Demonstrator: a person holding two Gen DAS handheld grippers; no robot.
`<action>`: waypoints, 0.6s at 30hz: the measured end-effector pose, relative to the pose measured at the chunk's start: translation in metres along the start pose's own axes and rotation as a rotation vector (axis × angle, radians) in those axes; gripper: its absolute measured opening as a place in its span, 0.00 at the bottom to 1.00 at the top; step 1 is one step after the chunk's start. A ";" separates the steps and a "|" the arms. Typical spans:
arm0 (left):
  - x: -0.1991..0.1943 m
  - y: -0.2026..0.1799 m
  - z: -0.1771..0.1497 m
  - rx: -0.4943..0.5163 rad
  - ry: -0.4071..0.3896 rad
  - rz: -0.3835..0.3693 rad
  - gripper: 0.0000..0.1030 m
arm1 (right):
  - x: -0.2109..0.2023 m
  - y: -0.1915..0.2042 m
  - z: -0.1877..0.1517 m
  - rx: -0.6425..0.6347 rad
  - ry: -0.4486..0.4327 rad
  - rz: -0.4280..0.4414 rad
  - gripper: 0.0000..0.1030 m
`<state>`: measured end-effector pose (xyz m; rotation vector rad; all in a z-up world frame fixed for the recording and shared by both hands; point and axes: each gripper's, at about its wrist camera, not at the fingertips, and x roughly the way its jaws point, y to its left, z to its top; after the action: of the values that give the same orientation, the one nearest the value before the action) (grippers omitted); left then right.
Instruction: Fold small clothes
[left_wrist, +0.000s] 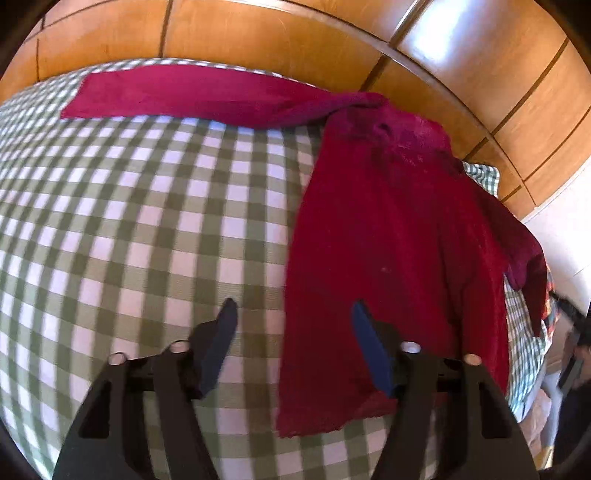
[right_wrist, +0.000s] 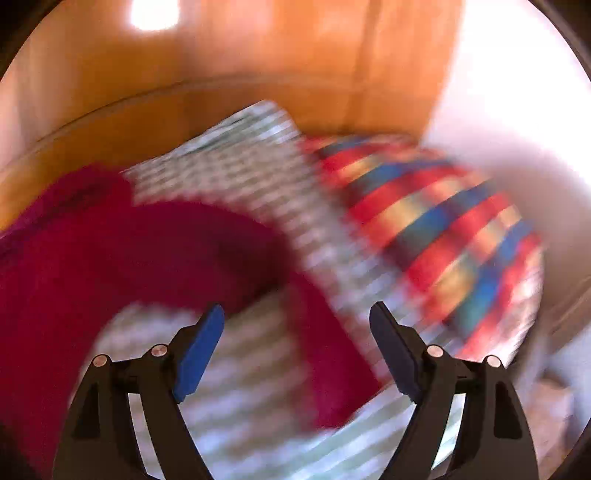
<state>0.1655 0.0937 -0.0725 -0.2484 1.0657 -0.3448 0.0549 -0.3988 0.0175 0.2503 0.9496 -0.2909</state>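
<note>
Striped cloth (right_wrist: 436, 236) beside red garment (left_wrist: 388, 240); wooden headboard (left_wrist: 258, 33) behind.

Red long-sleeved garment (left_wrist: 388, 240), knit or velvety cloth, deep crimson. Lies spread on the green-and-white checked bed cover (left_wrist: 147, 221), toward its right side. Body runs lengthwise, hem nearest the left wrist camera, hem edge slightly ragged and lying flat. Neck end farthest away, bunched and twisted where the sleeve joins. One sleeve (left_wrist: 177, 94) stretched out flat to the left along the far edge of the bed, cuff end squared off. Other sleeve (left_wrist: 524, 254) drapes off the right side of the body, partly over the bed's edge. In the right wrist view, blurred: that sleeve curves in an arc (right_wrist: 221, 236) across the checked cover, its end trailing toward the camera
</note>
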 end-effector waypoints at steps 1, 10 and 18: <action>0.003 -0.005 -0.001 0.013 0.010 0.001 0.49 | 0.002 0.018 -0.017 -0.011 0.045 0.092 0.77; 0.010 -0.031 -0.010 0.066 0.023 0.040 0.10 | 0.016 0.164 -0.102 -0.136 0.151 0.299 0.48; -0.030 -0.026 -0.052 0.082 -0.027 0.053 0.07 | -0.023 0.127 -0.094 -0.292 0.074 0.257 0.06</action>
<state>0.1021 0.0801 -0.0635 -0.1508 1.0270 -0.3363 0.0156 -0.2457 -0.0054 0.1131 1.0073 0.0945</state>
